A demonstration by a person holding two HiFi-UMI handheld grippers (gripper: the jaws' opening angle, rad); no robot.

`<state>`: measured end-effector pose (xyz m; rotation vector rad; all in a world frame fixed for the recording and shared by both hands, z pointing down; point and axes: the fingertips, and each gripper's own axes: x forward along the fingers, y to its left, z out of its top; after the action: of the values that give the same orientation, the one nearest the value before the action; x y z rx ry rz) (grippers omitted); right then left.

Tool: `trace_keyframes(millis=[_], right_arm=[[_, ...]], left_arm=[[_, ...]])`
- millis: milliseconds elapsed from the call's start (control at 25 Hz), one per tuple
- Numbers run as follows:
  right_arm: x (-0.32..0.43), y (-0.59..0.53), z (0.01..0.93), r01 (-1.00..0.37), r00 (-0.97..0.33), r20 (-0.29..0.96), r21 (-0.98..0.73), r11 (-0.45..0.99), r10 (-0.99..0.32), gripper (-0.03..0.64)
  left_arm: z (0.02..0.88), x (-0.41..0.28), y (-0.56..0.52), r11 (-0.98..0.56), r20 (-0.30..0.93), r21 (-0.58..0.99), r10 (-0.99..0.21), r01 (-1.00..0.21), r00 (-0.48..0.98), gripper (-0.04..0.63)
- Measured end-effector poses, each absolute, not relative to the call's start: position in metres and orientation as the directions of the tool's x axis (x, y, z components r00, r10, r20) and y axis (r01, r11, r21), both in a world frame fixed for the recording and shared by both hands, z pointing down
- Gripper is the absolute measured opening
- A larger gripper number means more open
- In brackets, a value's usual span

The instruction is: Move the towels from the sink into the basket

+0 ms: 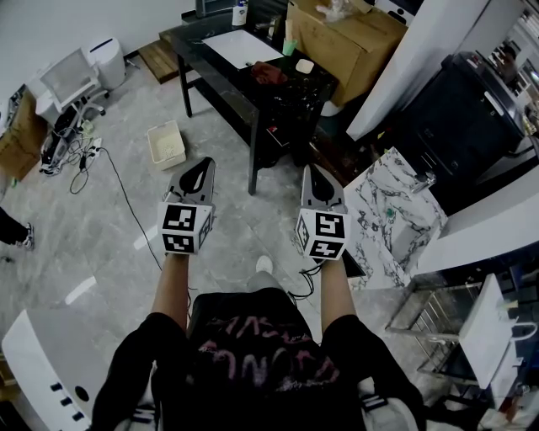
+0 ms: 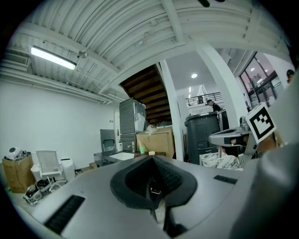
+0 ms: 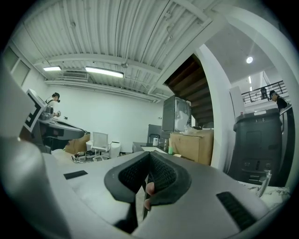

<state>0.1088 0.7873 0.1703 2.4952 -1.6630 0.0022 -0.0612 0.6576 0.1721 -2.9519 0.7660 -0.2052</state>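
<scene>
Progress looks nil: left gripper [image 1: 200, 168] and right gripper [image 1: 317, 172], both closed on nothing, hang well apart from the marble counter [image 1: 389, 220] at right.

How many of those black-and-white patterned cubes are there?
2. One black-and-white marker cube sits on the grey left gripper, the other on the grey right gripper. None seems hidden.

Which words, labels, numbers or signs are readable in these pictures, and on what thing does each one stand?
No text can be read with certainty.
Black shirt: pink lettering, too distorted to read.
Left marker cube and right marker cube: black-and-white square patterns only, no words.
White bottle: label too small to read.
</scene>
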Motion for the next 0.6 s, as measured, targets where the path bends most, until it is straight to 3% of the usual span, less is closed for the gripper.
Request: trace_keyframes(millis=[600], right_arm=[[0.154, 0.716, 0.189, -0.914, 0.4, 0.101, 0.12, -0.388, -0.911, 0.015]], left_arm=[[0.201, -0.027, 0.587, -0.878, 0.16, -0.11, -0.479, -0.467, 0.863, 0.017]])
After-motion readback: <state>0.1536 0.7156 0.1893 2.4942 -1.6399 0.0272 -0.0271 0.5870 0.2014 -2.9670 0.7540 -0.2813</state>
